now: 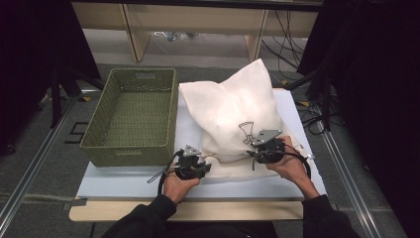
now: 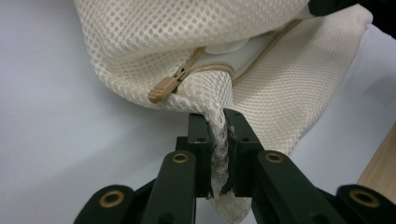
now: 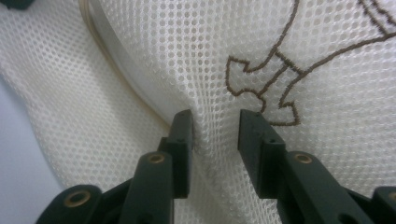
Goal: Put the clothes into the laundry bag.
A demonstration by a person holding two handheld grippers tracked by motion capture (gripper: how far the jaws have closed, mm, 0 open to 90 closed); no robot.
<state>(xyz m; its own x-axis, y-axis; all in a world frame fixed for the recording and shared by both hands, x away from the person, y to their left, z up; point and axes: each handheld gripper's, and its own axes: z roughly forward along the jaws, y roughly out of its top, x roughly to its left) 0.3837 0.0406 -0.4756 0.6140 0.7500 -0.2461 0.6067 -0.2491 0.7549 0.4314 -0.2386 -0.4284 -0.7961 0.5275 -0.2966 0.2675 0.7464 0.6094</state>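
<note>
The left gripper [image 2: 219, 135] pinches a fold of the cream mesh bag [image 2: 243, 42] beside its zipper pull [image 2: 164, 88].

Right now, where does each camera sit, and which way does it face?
High view: above the person's side, facing forward and down on table, basket, bag; forearms show.
Left gripper view: on left gripper, jaws pinching mesh by the zipper pull.
Right gripper view: on right gripper, jaws apart.
All share the bag.
</note>
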